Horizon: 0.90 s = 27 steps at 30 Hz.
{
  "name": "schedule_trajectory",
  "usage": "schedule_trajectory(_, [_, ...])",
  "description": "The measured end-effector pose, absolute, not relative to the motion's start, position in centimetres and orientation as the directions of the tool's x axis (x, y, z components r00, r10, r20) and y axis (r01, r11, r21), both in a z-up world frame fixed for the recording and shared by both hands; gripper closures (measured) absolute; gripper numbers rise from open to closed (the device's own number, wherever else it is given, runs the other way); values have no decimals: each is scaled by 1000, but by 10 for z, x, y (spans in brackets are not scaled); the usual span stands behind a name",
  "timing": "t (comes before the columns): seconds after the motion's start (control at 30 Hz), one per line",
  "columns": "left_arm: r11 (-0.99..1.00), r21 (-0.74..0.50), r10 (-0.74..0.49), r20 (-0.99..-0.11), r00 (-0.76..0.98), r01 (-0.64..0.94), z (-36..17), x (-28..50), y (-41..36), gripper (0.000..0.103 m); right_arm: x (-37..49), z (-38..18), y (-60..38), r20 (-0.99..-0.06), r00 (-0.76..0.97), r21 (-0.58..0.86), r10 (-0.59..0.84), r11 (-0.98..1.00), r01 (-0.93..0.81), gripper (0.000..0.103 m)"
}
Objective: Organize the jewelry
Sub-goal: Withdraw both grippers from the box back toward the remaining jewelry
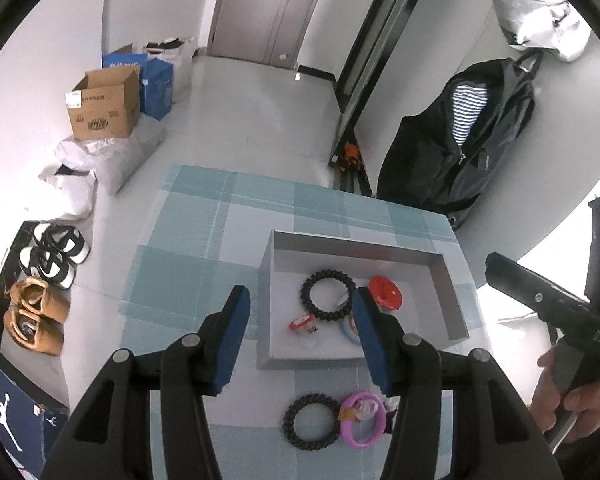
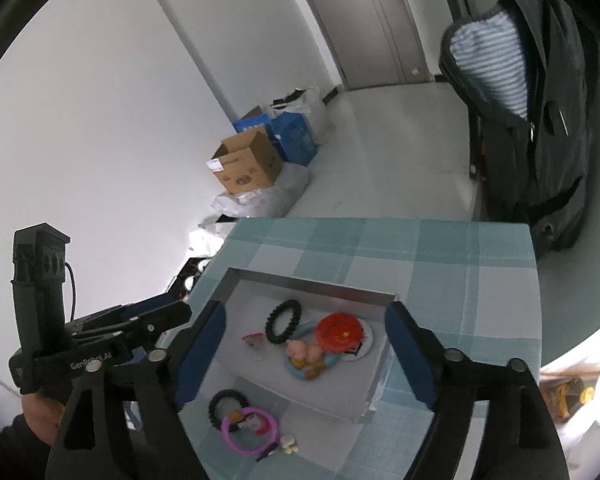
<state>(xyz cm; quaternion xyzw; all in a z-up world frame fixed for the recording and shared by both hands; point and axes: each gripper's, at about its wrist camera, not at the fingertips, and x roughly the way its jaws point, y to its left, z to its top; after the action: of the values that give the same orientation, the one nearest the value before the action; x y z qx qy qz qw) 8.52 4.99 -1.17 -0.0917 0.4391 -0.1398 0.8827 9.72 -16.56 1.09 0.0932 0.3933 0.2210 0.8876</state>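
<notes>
A grey tray (image 1: 356, 242) on the plaid cloth holds a black bead bracelet (image 1: 327, 295), a red round badge (image 1: 386, 293) and a small red charm (image 1: 302, 323). In the right wrist view the tray (image 2: 312, 282) also shows a blue ring with a pink figure (image 2: 306, 356). In front of the tray, on the cloth, lie a second black bracelet (image 1: 311, 422) and a pink ring (image 1: 362, 420). My left gripper (image 1: 300, 296) hovers open above the tray's near left corner, holding nothing. My right gripper (image 2: 305, 310) stands wide open over the tray, also holding nothing.
The table's plaid cloth (image 1: 220, 216) ends at a far edge with floor beyond. Shoes (image 1: 54, 256) and cardboard boxes (image 1: 104, 106) stand on the floor at left. A dark jacket (image 1: 460, 140) hangs at the table's far right corner. A small white piece (image 2: 290, 446) lies by the pink ring.
</notes>
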Motion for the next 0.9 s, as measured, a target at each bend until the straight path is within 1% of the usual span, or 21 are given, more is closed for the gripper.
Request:
schedule_trajectory(0.17, [951,-254,-309,-737,601,178,-9,72,55,55,84,12,-155,-644,601,308,473,880,-362,15])
schedule_trajectory(0.3, [951,-262,-307,-743,594,164,-15,65,63,54,74,8,-147,-658,590,285,468,880,-380,12])
schedule_trajectory(0.5, [953,-258,-302,-749,590,161,-19,49,67,53,56,7,-142,-649,585,282,487,867,-410,6])
schedule_trajectory(0.63, [949,-275,-312,-757,574,152,-25,39,68,52,44,4,-137,-648,572,284,502,857,-431,5])
schedule_trajectory(0.67, [948,-280,-315,-759,570,151,-26,38,68,51,41,2,-135,-650,569,282,504,855,-436,4])
schedule_trajectory(0.7, [947,-282,-318,-763,563,154,-28,36,67,46,38,0,-133,-655,563,278,504,854,-440,4])
schedule_trajectory(0.77, [947,-280,-320,-763,561,159,-29,34,67,42,34,-5,-131,-666,552,274,502,853,-445,4])
schedule_trajectory(0.9, [946,-280,-322,-766,556,162,-30,28,69,42,27,-20,-126,-698,525,265,487,857,-443,4])
